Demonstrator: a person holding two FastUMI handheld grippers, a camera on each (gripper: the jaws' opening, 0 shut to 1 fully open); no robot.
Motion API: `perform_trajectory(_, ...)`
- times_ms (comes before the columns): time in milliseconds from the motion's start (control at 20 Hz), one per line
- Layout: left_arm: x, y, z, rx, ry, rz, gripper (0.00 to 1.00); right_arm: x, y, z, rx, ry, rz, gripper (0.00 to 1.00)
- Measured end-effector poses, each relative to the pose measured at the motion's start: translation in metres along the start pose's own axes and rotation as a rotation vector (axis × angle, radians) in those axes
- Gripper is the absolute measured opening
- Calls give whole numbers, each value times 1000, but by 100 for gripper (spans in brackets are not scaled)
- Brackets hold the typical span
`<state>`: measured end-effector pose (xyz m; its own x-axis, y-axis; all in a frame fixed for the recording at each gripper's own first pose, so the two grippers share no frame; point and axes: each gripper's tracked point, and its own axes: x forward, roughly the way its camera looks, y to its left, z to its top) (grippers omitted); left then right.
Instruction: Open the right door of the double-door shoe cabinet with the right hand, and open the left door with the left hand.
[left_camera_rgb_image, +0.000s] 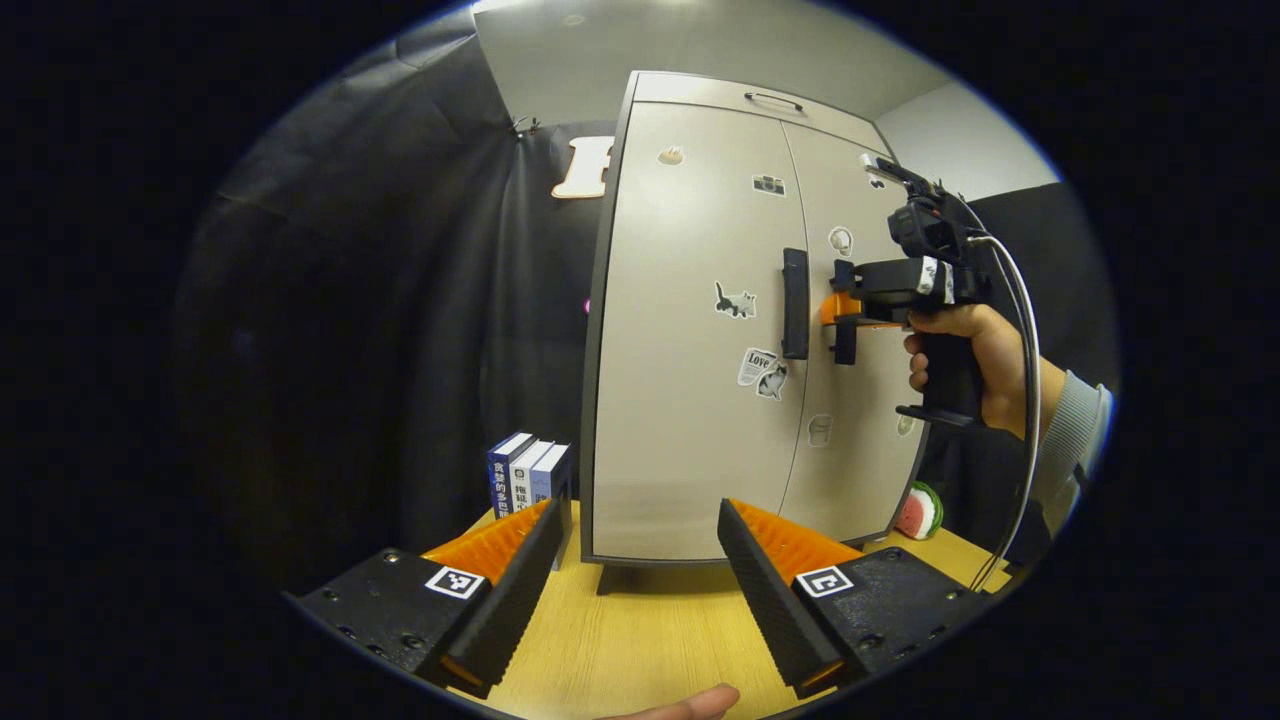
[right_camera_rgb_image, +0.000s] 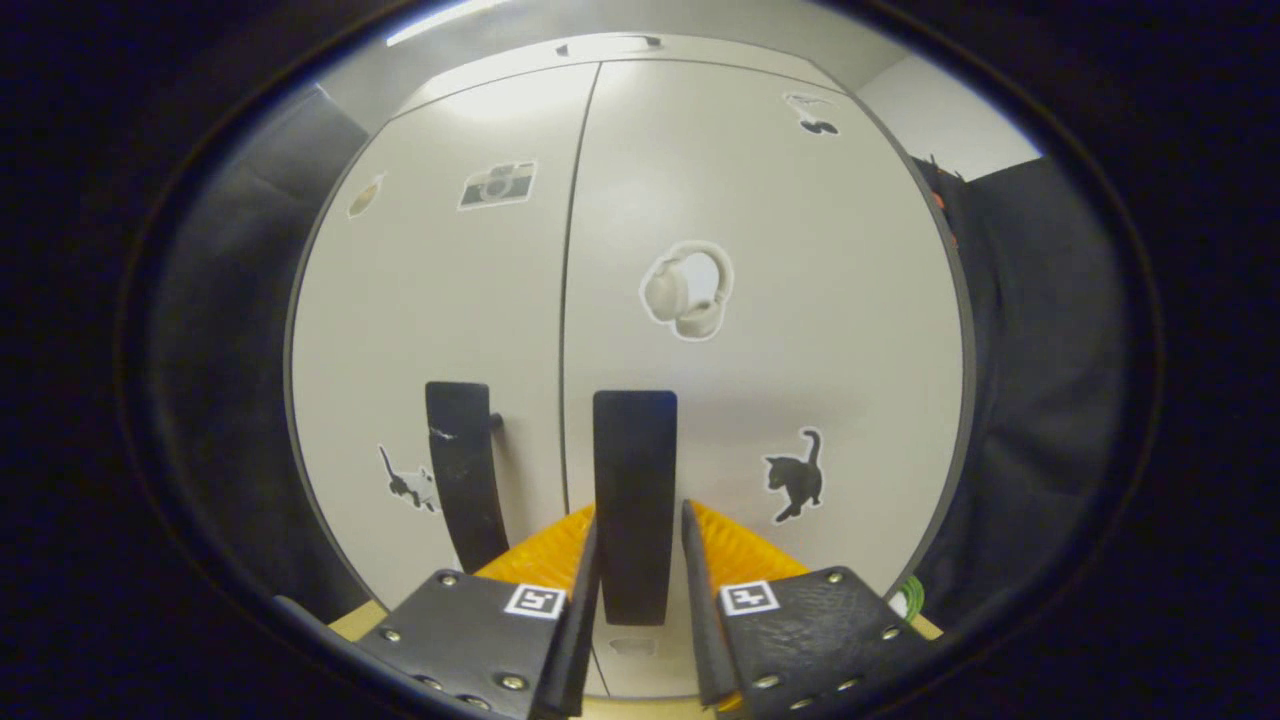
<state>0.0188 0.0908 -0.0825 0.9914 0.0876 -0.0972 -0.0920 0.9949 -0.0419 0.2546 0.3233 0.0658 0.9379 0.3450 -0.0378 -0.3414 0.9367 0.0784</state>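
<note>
Shoe cabinet (left_camera_rgb_image: 700, 330) doors closed, right tongs (right_camera_rgb_image: 640, 560) clamping right handle (right_camera_rgb_image: 634, 480), left tongs (left_camera_rgb_image: 640, 570) open.

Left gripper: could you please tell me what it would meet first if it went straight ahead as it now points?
Probably the cabinet's left door, low down, below its handle. The left gripper is open, with bare table between; depth is unclear.

From my feed the booth is evenly lit from overhead; a ceiling strip light (right_camera_rgb_image: 445, 20) glows at the top of the right gripper view and leaves a soft sheen high on the shoe cabinet (right_camera_rgb_image: 640, 230). Both views bow strongly at the edges, bending the cabinet's lines. The cloth wall (left_camera_rgb_image: 330, 330) sits dim, nearly detail-free. Focus looks sharp, without motion blur.
</note>
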Motion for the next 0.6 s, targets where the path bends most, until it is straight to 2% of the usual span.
perform_trajectory(50, -1, -1, -1, 14, 4, 2, 97, -3, 0, -3, 0, 18, 9, 29)
perform_trajectory(100, -1, -1, 1, 27, 3, 10, 98, -3, 0, -2, -6, 17, 32, 23)
perform_trajectory(300, -2, -11, -1, 44, 22, 29, 98, -18, 1, 3, -2, 4, 145, 23)
perform_trajectory(600, -9, -43, 7, 82, 25, 8, 98, -36, -8, 4, 10, 32, 221, 22)
